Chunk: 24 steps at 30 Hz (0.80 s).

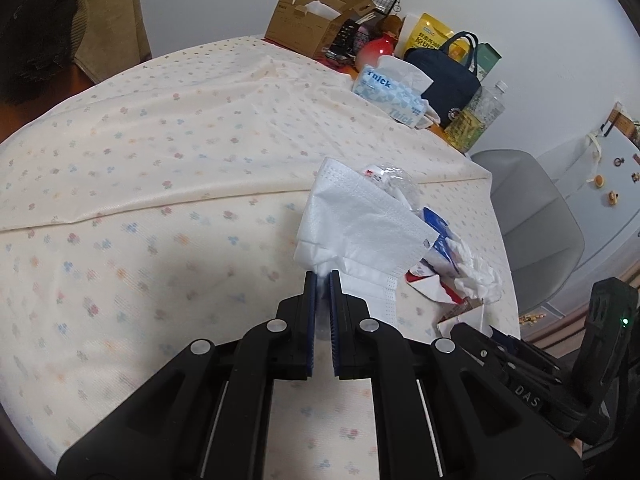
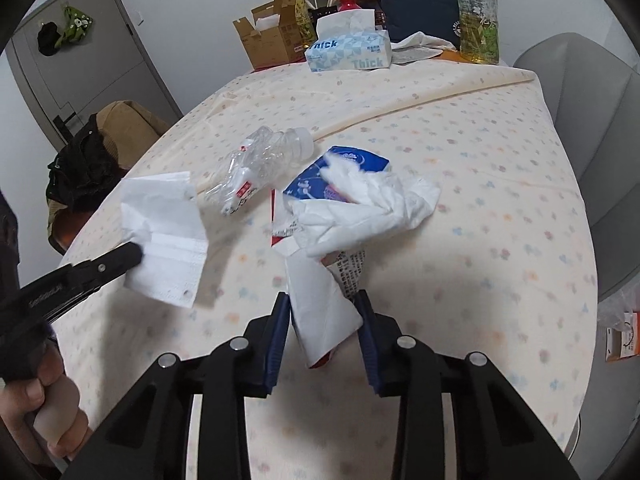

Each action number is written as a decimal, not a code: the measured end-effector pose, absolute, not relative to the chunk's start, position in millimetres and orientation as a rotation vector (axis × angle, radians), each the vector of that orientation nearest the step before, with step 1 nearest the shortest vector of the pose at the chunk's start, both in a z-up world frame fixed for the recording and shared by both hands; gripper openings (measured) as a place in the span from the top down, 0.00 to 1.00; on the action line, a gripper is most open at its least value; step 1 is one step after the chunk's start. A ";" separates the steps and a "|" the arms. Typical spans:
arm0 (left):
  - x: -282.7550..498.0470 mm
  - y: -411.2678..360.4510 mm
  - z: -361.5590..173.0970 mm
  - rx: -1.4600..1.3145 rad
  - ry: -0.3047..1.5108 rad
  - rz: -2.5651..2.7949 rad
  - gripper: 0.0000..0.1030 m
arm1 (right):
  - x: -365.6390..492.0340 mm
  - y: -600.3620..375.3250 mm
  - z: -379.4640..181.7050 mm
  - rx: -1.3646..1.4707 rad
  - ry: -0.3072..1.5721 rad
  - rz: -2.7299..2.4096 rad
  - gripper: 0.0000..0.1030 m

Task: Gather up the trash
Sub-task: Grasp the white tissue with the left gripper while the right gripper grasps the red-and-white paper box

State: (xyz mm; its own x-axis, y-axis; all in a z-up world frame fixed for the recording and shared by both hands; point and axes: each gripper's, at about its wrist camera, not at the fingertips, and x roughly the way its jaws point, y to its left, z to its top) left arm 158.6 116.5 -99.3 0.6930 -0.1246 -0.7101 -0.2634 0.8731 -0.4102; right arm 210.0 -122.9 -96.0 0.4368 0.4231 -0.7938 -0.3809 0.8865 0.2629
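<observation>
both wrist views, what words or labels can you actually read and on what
"Thick": on the blue tissue box, printed twice.
"DAS": on the black body of the right claw, seen from the left wrist view.
Print on the left claw's arm: too blurred.
Print on the white wrapper, crushed bottle's label, yellow bag and green bottle label: too small to read.

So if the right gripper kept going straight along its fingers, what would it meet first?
The right gripper already has the white folded paper wrapper between its fingers. Straight on, it would probably meet the crumpled white tissue on the blue packet next, though depth is unclear.
</observation>
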 end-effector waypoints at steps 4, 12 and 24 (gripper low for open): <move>155.3 105.7 -95.8 -0.506 0.808 0.061 0.93 | 191.3 -136.1 -86.9 0.067 0.981 0.512 0.69; 148.6 84.2 -91.5 -0.479 0.805 0.022 0.93 | 168.9 -146.5 -93.8 0.073 1.005 0.533 0.47; 139.5 87.0 -92.0 -0.475 0.808 0.038 0.93 | 159.3 -140.2 -102.2 0.062 1.037 0.565 0.67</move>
State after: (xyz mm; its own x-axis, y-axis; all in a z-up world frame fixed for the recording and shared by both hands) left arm 139.5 87.0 -92.0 0.6959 -0.1453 -0.7033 -0.2112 0.8946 -0.3938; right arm 159.3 -140.2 -102.2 0.3797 0.4712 -0.7961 -0.4137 0.8562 0.3095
